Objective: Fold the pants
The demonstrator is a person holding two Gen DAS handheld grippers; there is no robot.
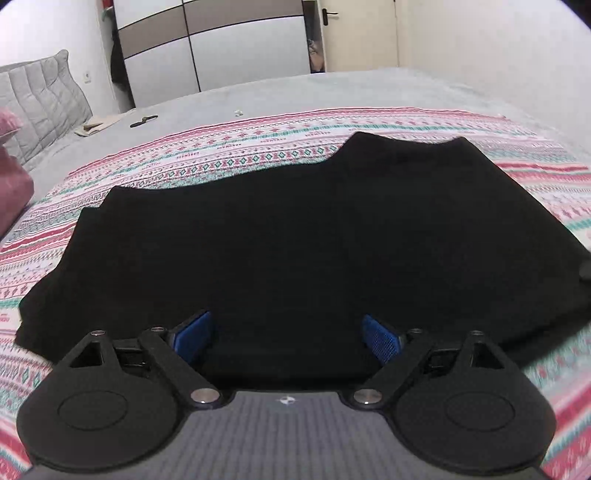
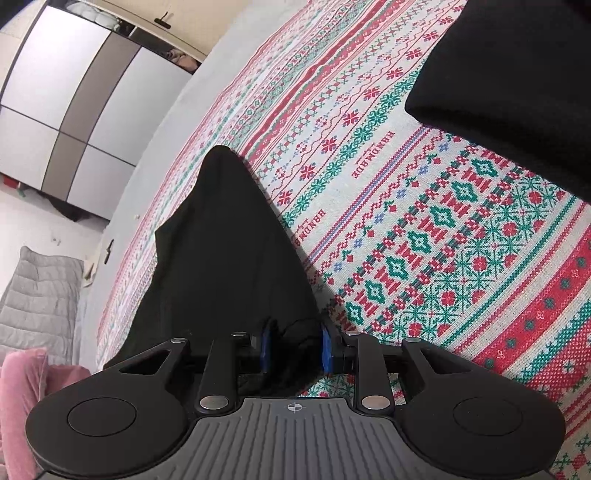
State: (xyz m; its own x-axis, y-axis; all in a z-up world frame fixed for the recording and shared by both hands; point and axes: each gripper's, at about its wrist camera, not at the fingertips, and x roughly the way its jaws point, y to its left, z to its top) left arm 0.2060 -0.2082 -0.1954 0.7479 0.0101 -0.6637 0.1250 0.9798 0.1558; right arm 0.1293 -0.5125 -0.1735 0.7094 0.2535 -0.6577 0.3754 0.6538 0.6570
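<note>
Fingers (image 2: 266, 347) of the right gripper (image 2: 295, 349) pinched on a bunched corner of black pants (image 1: 295, 229), left gripper (image 1: 286, 334) fingers spread wide and empty above them, on a patterned blanket (image 2: 424, 240) over the bed (image 1: 258, 92).

The left wrist view looks forward and downward from just behind the left gripper (image 1: 286, 332), low over the bed (image 1: 369, 92), facing across the black pants (image 1: 295, 229) toward the wardrobe (image 1: 207, 48) and a door (image 1: 354, 33) at the far wall. The right wrist view sits just behind the right gripper (image 2: 294, 345), closer to the patterned blanket (image 2: 443, 240) and rolled, so the room appears tilted. Both views share the pants (image 2: 229, 258), the blanket (image 1: 258, 140), the wardrobe (image 2: 74, 110) and the grey headboard (image 1: 44, 92).
</note>
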